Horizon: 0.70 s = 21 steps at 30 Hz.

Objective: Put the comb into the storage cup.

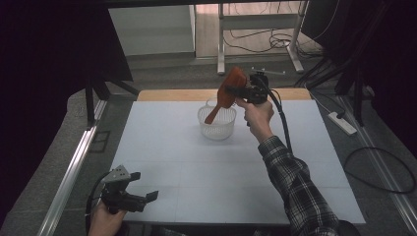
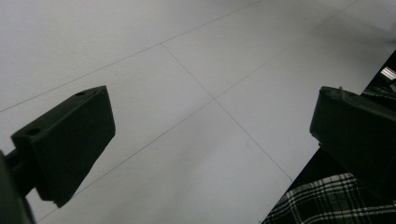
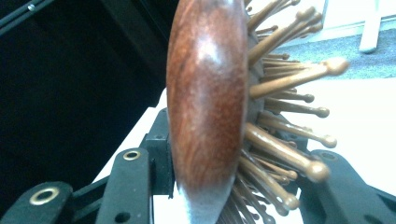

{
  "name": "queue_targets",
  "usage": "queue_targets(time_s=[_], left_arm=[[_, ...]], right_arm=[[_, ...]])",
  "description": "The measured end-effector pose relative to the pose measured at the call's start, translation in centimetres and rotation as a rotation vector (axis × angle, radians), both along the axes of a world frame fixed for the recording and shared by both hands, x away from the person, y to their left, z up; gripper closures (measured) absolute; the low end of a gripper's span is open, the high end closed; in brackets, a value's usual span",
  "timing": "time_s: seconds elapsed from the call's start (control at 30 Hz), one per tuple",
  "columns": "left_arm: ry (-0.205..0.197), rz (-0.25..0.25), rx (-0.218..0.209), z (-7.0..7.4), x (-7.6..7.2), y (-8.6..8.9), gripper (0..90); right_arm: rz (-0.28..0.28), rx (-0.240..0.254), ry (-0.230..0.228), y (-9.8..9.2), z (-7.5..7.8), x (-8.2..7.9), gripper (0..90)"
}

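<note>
High view looks down on a white table [image 1: 236,172] with the person's two forearms coming in from below. The right gripper [image 1: 237,91] is raised over the far middle of the table, pinching the head of a reddish wooden hairbrush [image 1: 227,93]. The brush hangs tilted, its handle pointing down into a clear plastic basket [image 1: 217,124] that stands near the far edge. Whether the handle touches the basket's wall or floor I cannot tell. A second clear container sits just behind the basket, mostly hidden by it and by the brush. The plaid sleeve [image 1: 295,189] runs diagonally across the right half of the table, and a black cable [image 1: 281,120] trails down from the gripper beside the hand.

At the near left corner the left gripper [image 1: 145,188] hangs just above the table edge, well apart from the basket, its jaws spread with nothing between them.

Beyond the table lie a grey floor, the legs of a metal stand [image 1: 221,44], loose wires and a white power strip [image 1: 342,123] to the right.

Right gripper view adds what the high view cannot: the brush's polished brown back [image 3: 205,102] seen edge-on, with wooden ball-tipped bristles [image 3: 289,116] fanning to the right, both clamped between the black jaws.

Left gripper view shows bare table [image 2: 187,93] between its wide-set jaws, and a patch of plaid cloth at the lower right.
</note>
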<state>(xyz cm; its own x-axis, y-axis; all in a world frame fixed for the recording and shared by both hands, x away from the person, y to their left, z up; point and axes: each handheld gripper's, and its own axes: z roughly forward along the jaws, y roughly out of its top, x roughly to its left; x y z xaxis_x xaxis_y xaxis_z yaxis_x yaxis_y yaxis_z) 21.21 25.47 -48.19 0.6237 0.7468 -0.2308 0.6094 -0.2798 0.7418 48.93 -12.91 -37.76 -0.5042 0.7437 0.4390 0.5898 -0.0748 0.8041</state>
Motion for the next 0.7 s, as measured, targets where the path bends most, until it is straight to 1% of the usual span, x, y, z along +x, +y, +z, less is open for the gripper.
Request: queue_targets(time_s=[0.23,0.5,0.7], left_arm=[[-0.001,0.003,-0.002,0.0,0.0,0.0,0.1],[0.000,0.001,-0.003,0.0,0.0,0.0,0.2],[0.001,0.003,-0.006,0.0,0.0,0.1,0.2]], right_arm=[[-0.001,-0.021,0.006,0.5,-1.0,-0.3,53.1],[-0.005,-0.026,0.010,0.9,-1.8,-0.5,53.0],[-0.012,-0.049,0.012,1.2,-2.5,-0.6,53.0]])
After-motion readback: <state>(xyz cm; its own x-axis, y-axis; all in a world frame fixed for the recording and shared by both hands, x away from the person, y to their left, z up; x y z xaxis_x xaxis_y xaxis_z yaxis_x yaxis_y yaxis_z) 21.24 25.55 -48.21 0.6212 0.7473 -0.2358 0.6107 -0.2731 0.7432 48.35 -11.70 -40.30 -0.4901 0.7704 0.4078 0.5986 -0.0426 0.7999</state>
